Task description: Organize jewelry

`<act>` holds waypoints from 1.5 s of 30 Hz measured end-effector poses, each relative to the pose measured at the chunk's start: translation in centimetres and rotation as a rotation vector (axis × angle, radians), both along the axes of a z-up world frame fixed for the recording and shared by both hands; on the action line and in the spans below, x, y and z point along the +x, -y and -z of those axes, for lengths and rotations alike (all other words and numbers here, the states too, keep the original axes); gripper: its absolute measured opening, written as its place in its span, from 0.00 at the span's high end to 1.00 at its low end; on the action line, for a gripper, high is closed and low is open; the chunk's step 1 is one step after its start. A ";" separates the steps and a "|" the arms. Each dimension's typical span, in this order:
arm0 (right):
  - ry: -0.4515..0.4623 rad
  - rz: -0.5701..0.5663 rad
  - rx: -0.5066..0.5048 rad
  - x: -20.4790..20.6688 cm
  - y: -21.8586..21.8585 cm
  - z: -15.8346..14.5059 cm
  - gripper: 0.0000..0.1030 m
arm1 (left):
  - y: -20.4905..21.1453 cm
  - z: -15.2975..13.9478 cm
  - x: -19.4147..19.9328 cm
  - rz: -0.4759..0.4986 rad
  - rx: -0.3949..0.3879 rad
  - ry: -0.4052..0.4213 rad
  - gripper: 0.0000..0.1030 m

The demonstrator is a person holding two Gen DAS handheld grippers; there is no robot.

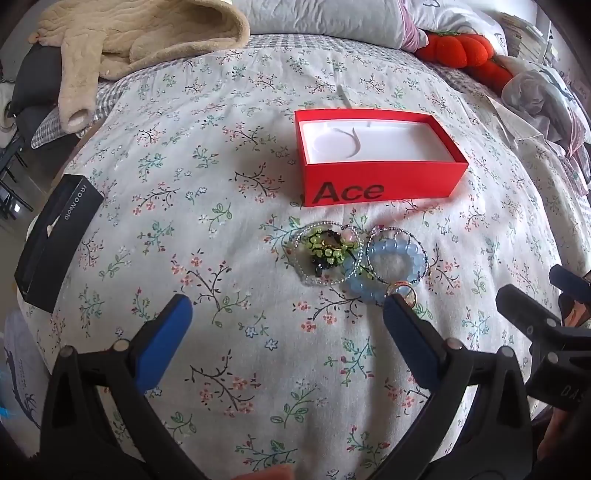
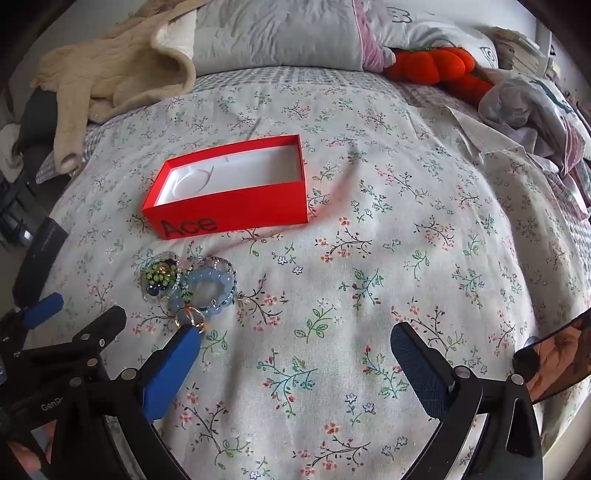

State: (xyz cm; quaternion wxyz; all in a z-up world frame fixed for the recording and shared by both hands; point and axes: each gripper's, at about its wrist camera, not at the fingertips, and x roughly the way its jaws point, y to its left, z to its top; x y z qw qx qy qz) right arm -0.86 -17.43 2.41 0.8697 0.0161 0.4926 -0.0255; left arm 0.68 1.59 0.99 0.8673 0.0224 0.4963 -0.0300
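A heap of jewelry lies on the floral bedspread: a blue bead bracelet (image 1: 397,260) (image 2: 208,286), a green bead piece (image 1: 327,247) (image 2: 162,277) inside clear bead bracelets, and gold rings (image 1: 404,290) (image 2: 190,317) at the near edge. Behind the heap stands an open red box (image 1: 376,177) (image 2: 236,206) with a white lining and "Ace" on its side. My left gripper (image 1: 286,306) hovers open just in front of the heap, its right pad close to the rings. My right gripper (image 2: 295,339) is open over bare bedspread to the right of the heap. Neither holds anything.
A black box (image 1: 55,236) lies at the bed's left edge. A beige fleece garment (image 1: 122,40) (image 2: 110,77), pillows (image 2: 280,33), an orange plush pumpkin (image 1: 461,48) (image 2: 432,62) and crumpled clothes (image 2: 532,107) crowd the far side of the bed.
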 end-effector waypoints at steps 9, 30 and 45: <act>-0.005 -0.006 0.013 0.2 0.2 -0.1 0.00 | 0.6 0.2 0.6 -0.001 0.005 -0.005 0.00; -0.021 0.016 0.010 0.5 0.5 0.2 0.00 | 0.9 0.1 0.5 0.001 0.001 0.001 0.00; -0.024 -0.006 0.037 1.1 -0.1 0.3 0.00 | 0.3 -0.1 0.6 -0.002 0.002 -0.003 0.00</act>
